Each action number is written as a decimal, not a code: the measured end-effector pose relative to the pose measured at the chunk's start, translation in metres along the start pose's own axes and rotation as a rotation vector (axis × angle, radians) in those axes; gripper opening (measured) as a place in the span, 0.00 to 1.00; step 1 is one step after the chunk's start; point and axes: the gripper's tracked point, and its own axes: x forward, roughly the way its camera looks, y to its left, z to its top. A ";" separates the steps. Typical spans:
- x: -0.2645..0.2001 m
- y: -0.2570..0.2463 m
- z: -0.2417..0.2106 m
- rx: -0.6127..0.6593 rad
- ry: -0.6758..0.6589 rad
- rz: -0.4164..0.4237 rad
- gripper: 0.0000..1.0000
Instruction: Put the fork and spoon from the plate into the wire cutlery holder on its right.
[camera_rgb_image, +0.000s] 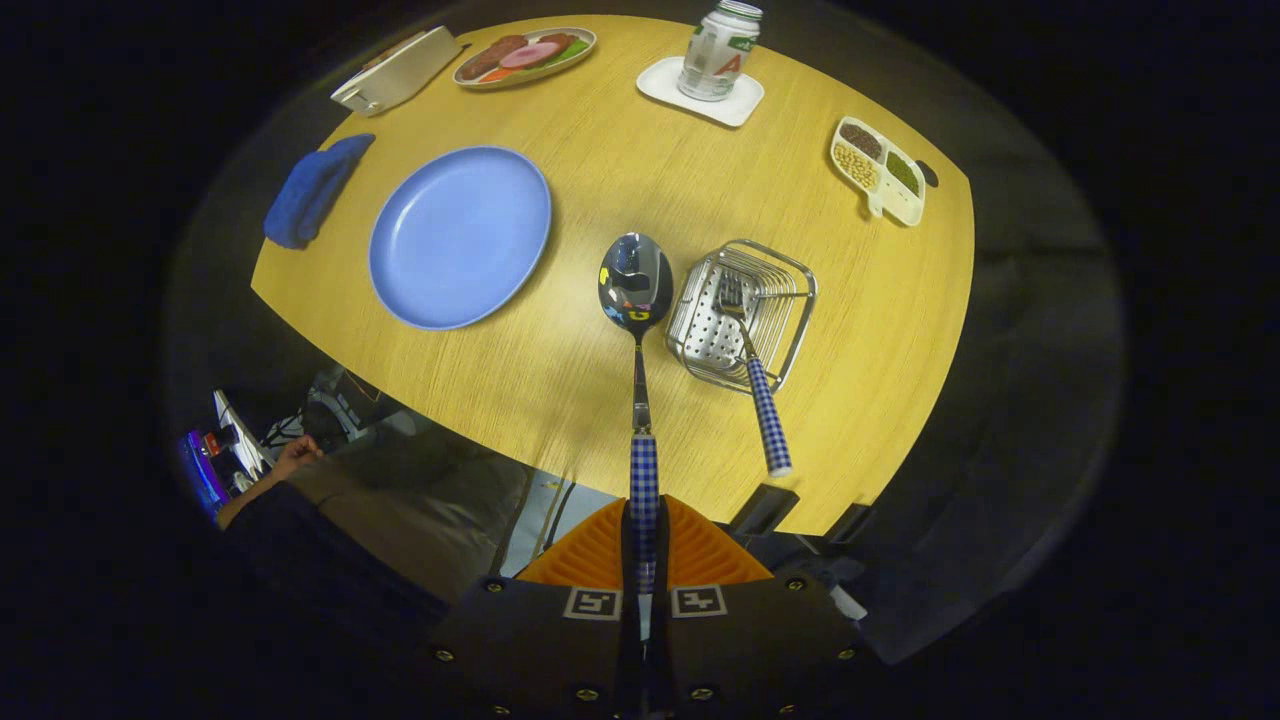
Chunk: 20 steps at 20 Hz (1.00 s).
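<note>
1. While the spoon (637, 290) is clamped by its checked handle between the 2 fingers of the gripper (645, 545), its bowl is held above the table (620, 170), apparently just left of the wire cutlery holder (790, 300).
2. The fork (752, 370) is seen resting in the holder, handle sticking out.
3. The blue plate (460, 237) is left bare, well apart to the left.

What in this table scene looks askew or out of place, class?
The fork lies tilted in the wire cutlery holder, with its checked handle sticking out over the rim toward the table edge. The gripper is shut on the spoon, held above the table. Nothing looks spilled or damaged.
</note>
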 end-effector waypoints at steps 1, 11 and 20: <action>0.000 -0.006 -0.003 0.010 0.012 0.003 0.04; 0.018 -0.035 -0.002 0.183 0.123 0.099 0.04; 0.040 -0.033 0.016 0.210 0.255 0.144 0.04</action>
